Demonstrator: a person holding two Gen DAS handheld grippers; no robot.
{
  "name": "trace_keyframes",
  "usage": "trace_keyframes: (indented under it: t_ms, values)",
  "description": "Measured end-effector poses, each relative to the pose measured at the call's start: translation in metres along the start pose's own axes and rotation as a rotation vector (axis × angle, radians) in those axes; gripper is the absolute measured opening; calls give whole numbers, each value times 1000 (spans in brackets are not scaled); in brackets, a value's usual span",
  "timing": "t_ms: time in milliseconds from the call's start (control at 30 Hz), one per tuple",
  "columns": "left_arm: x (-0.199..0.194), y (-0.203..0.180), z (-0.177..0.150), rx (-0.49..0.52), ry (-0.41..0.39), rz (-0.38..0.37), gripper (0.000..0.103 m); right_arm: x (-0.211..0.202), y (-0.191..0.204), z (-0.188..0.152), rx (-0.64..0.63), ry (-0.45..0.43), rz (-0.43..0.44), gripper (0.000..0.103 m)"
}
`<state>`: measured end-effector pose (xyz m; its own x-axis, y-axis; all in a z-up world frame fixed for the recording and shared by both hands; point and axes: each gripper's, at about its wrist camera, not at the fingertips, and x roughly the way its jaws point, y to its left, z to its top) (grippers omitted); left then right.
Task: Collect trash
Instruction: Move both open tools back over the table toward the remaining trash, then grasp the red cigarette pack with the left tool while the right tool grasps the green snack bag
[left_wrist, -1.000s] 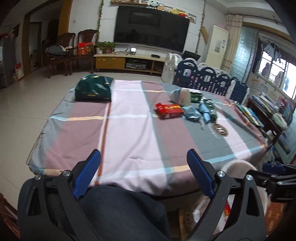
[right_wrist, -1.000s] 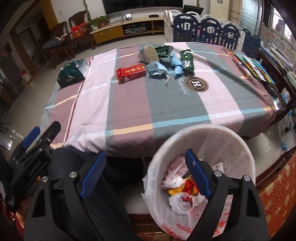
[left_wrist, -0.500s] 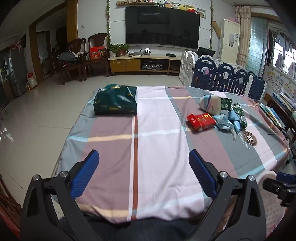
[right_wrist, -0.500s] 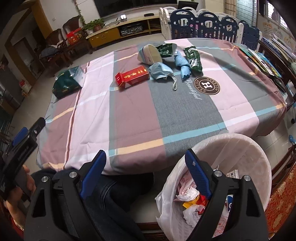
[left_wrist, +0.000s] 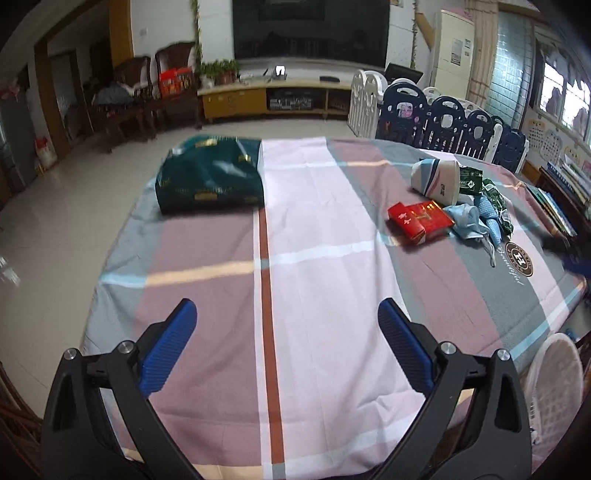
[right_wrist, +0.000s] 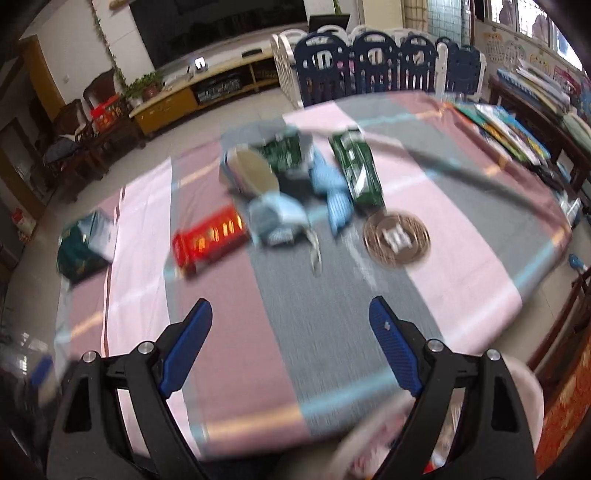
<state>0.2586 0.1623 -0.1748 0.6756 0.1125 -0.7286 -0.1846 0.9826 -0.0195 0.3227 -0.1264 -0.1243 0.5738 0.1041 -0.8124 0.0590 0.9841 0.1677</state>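
Observation:
Trash lies in a cluster on the far right of the striped tablecloth (left_wrist: 314, 229): a red carton (left_wrist: 419, 218) (right_wrist: 208, 240), a crumpled light-blue face mask (left_wrist: 467, 221) (right_wrist: 277, 219), a tipped paper cup (left_wrist: 437, 180) (right_wrist: 249, 173), blue wrappers (right_wrist: 332, 192) and green packets (left_wrist: 495, 199) (right_wrist: 356, 171). A white trash bin (left_wrist: 554, 380) (right_wrist: 480, 424) stands below the table's near right edge. My left gripper (left_wrist: 286, 349) hangs open over the near cloth, nothing between its blue pads. My right gripper (right_wrist: 290, 347) is open too, empty, over the near edge, well short of the trash.
A dark green bag (left_wrist: 208, 181) (right_wrist: 83, 243) lies at the table's far left. Books (right_wrist: 509, 129) sit along the right edge. A blue-and-white playpen fence (left_wrist: 443, 122) stands behind the table; a TV cabinet (left_wrist: 269, 98) and chairs line the far wall.
Both grippers have moved forward from over the person's lap and the bin to above the table. The bin has dropped to the bottom right of both views. Both jaws stay wide.

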Motion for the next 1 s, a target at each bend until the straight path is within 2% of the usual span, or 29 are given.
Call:
trace_keyframes:
  t_ms: [133, 233, 333, 433, 467, 500, 567, 600, 633, 700, 900, 1000]
  values:
    - [1, 5, -4, -14, 2, 7, 99, 43, 21, 60, -54, -50, 21, 85]
    - [7, 5, -4, -13, 29, 3, 99, 73, 38, 97, -131, -114, -70, 85]
    - [12, 5, -5, -13, 57, -3, 99, 106, 59, 121, -235, -98, -99, 85]
    - [15, 7, -3, -15, 66, -1, 99, 136, 74, 129, -313, -44, -113, 82]
    - [15, 8, -3, -19, 67, -1, 99, 146, 78, 129, -337, -11, -105, 73]
    - [16, 10, -2, -24, 70, -3, 99, 152, 81, 127, -356, 20, -98, 58]
    - [17, 14, -2, -42, 81, -11, 99, 160, 88, 117, -398, 63, -95, 39]
    - [18, 17, -3, -54, 88, -15, 99, 158, 92, 111, -410, 57, -86, 32]
    - [19, 20, -3, -71, 94, -18, 99, 155, 94, 107, -421, 58, -70, 23]
    - [19, 26, -3, -99, 98, -16, 99, 142, 100, 93, -418, 71, -22, 23]
    - [15, 50, -2, -215, 74, 38, 99, 95, 135, 28, -472, 192, 241, 23]
    - [13, 62, -3, -276, 72, 46, 99, 77, 153, 5, -452, 261, 414, 28]
